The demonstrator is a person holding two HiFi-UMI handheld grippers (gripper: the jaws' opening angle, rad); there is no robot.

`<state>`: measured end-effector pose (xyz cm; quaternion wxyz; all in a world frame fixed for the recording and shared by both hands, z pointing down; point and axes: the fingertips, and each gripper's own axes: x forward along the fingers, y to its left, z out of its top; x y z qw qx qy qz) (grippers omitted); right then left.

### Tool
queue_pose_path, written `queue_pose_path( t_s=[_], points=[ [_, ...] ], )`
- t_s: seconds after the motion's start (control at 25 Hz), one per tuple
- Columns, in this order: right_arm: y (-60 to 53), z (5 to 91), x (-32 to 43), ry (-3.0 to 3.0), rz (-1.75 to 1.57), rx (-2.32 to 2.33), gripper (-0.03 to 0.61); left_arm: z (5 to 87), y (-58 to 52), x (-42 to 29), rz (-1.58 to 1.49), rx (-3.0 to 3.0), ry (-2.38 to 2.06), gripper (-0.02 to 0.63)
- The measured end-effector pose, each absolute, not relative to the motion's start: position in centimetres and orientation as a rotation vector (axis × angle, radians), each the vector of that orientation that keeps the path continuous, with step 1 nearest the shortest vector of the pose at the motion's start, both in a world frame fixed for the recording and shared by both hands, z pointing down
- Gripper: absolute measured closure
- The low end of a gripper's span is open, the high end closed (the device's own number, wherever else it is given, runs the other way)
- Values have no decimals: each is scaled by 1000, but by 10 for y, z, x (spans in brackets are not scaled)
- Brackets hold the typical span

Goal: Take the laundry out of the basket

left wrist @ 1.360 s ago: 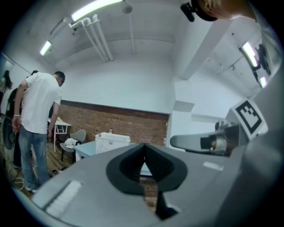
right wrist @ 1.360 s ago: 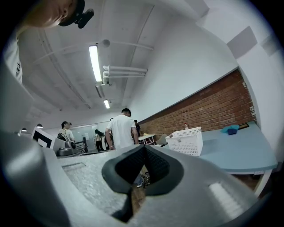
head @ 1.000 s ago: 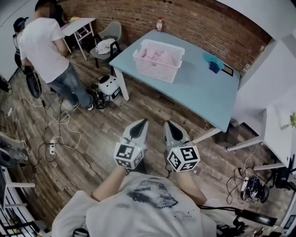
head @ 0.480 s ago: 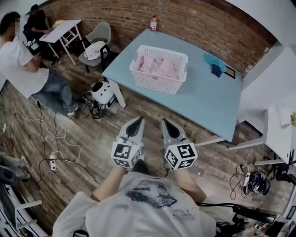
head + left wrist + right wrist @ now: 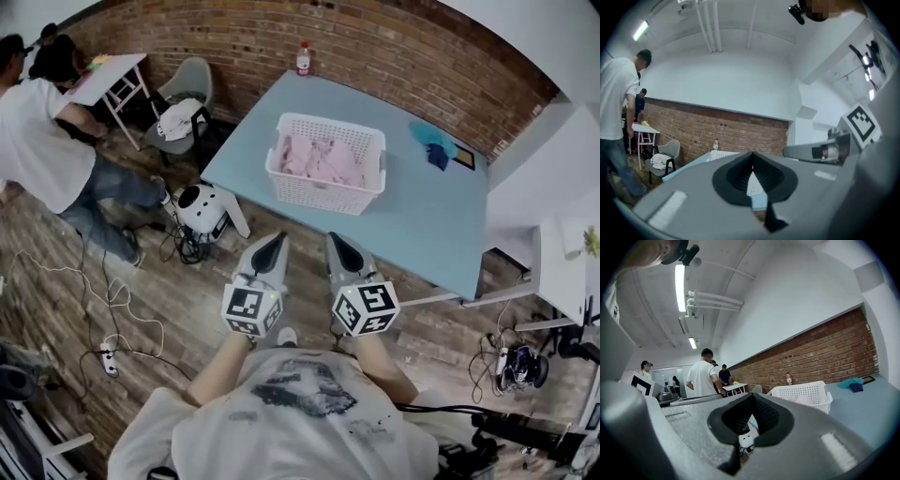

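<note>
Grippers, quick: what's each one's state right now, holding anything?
Left grey two-jaw gripper: closed, holding nothing.
Right grey two-jaw gripper: closed, holding nothing.

- I held my left gripper (image 5: 277, 242) just left of centre in the lower middle of the head view, jaws closed together, nothing between them.
- My right gripper (image 5: 336, 241) sat just beside it, right of centre, jaws likewise together and empty.
- Both pointed toward the top of the frame, roughly parallel, marker cubes (image 5: 251, 310) nearest me.
- My forearms (image 5: 220, 370) reached up from the bottom edge.
</note>
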<state>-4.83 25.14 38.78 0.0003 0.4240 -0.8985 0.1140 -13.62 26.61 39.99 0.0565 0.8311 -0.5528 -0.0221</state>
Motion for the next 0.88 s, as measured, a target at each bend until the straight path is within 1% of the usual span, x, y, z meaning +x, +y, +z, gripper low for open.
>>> queue_pose_path(
  t_s=[0.2, 0.48, 0.88],
  points=[
    [233, 388, -58, -2810, 367, 1354, 581, 400, 248, -149, -67, 2520, -1662, 621],
    [198, 401, -41, -2755, 398, 1414, 581, 413, 210, -137, -36, 2531, -1599, 621],
    [93, 419, -25, -2745, 453, 1424, 581, 426, 104, -123, 36, 2533, -1595, 621]
  ],
)
